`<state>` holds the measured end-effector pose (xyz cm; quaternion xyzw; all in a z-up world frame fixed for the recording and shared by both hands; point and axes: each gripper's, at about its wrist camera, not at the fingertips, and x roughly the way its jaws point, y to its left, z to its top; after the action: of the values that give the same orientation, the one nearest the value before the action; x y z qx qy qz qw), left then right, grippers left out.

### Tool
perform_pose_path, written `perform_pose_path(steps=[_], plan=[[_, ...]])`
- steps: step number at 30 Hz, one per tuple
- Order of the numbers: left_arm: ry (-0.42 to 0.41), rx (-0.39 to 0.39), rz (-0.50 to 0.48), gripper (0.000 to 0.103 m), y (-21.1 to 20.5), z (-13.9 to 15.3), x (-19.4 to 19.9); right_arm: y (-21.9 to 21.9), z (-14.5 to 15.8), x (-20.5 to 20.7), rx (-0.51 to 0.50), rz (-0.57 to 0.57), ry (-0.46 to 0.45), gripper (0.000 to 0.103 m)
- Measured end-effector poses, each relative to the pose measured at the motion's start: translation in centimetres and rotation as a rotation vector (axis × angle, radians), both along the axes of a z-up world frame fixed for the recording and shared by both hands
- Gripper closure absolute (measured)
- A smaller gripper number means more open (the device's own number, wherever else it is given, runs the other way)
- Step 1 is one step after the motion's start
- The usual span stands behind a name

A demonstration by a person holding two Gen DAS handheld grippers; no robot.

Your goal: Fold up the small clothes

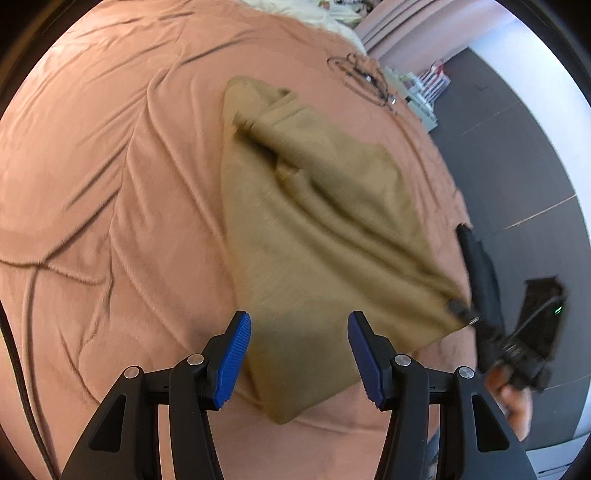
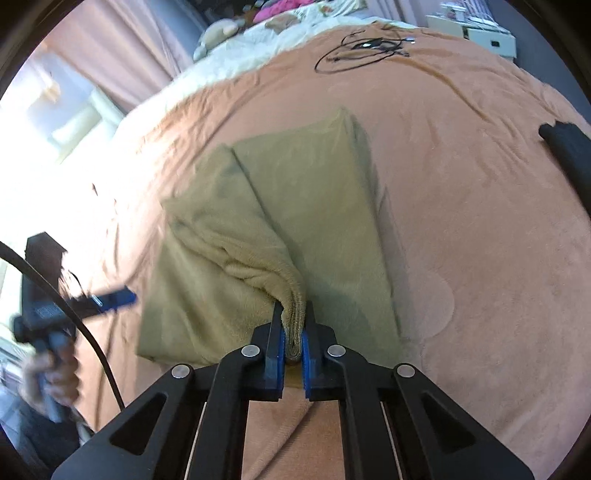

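An olive-tan cloth (image 1: 314,221) lies partly folded on the salmon bedspread (image 1: 110,184). My left gripper (image 1: 299,354) is open, its blue pads on either side of the cloth's near corner, above it. In the right wrist view my right gripper (image 2: 293,347) is shut on a bunched edge of the cloth (image 2: 288,206) and lifts it off the bedspread (image 2: 480,221). The right gripper also shows at the right edge of the left wrist view (image 1: 469,314), pinching the cloth's corner. The left gripper (image 2: 107,299) shows blurred at the left of the right wrist view.
A coiled black cable (image 2: 365,48) lies at the far end of the bed. A black object (image 2: 569,147) lies at the bed's right edge. White bedding and a plush toy (image 2: 218,33) are beyond the bedspread. Dark floor (image 1: 517,129) runs along the right.
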<state>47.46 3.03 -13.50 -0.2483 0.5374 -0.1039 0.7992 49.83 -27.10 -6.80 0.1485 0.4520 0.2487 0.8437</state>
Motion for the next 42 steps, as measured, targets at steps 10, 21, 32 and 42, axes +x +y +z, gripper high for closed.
perform_pose_path(steps=[10, 21, 32, 42], plan=[[0.095, 0.074, -0.077, 0.057, -2.7, -3.7, -0.4, -4.5, -4.9, -0.6, 0.122, -0.071, 0.103, 0.1], [0.053, 0.072, -0.07, 0.059, -1.0, -2.0, -0.6, -4.8, -0.9, -2.9, -0.01, -0.08, 0.003, 0.095], [-0.022, 0.037, -0.002, 0.059, 1.6, 0.3, 1.0, 0.2, 3.6, -2.2, -0.164, 0.028, -0.129, 0.051], [-0.041, 0.013, 0.05, 0.059, 4.9, 0.4, 1.7, 9.9, 3.9, 1.1, -0.303, 0.196, -0.203, 0.051]])
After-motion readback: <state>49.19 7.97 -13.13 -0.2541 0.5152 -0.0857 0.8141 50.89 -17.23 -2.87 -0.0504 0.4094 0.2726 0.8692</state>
